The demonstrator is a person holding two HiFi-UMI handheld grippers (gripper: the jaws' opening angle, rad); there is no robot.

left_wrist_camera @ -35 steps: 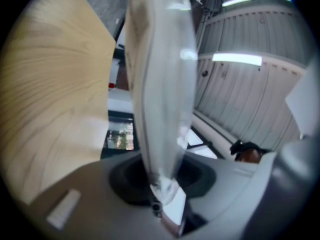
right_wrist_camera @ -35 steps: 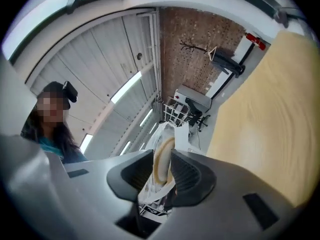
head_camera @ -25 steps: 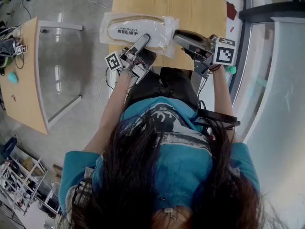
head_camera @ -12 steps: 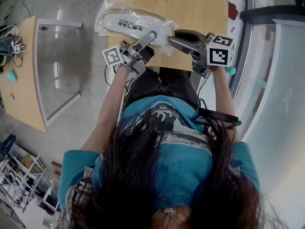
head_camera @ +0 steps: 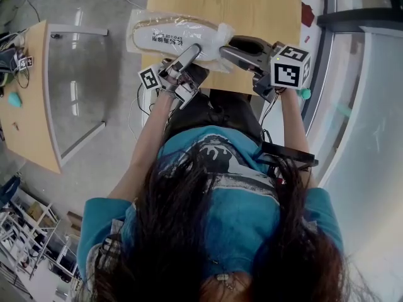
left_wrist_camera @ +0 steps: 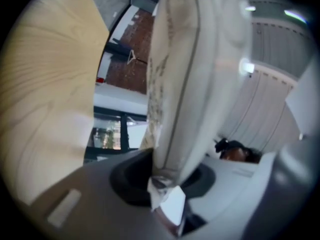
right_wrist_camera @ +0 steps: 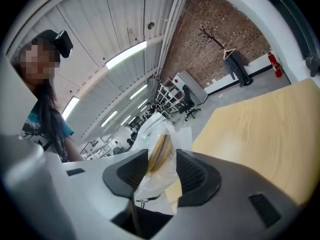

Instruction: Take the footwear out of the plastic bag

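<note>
A clear plastic bag (head_camera: pixel 217 35) holding a flat white slipper (head_camera: pixel 170 38) hangs over the near left edge of the wooden table (head_camera: pixel 252 5). My left gripper (head_camera: pixel 194 49) is shut on the bag's near edge; in the left gripper view the bag (left_wrist_camera: pixel 175 84) rises from between the pads (left_wrist_camera: pixel 130 176). My right gripper (head_camera: pixel 223 48) is at the bag's right end. Its jaws have just been opening, and the crumpled bag end (right_wrist_camera: pixel 160 154) with the slipper's tan edge sits loosely between them, right gripper (right_wrist_camera: pixel 159 171) open.
A second wooden table (head_camera: pixel 28 106) with a teal object (head_camera: pixel 17 101) and cables stands at the left. A glass panel in a white frame (head_camera: pixel 79 87) stands between the tables. Grey floor lies below. The person's lap is right under the grippers.
The bag with the slipper has shifted left and away along the table edge. My right gripper has moved left onto the bag's end and its jaws have widened. The left gripper still holds the bag.
</note>
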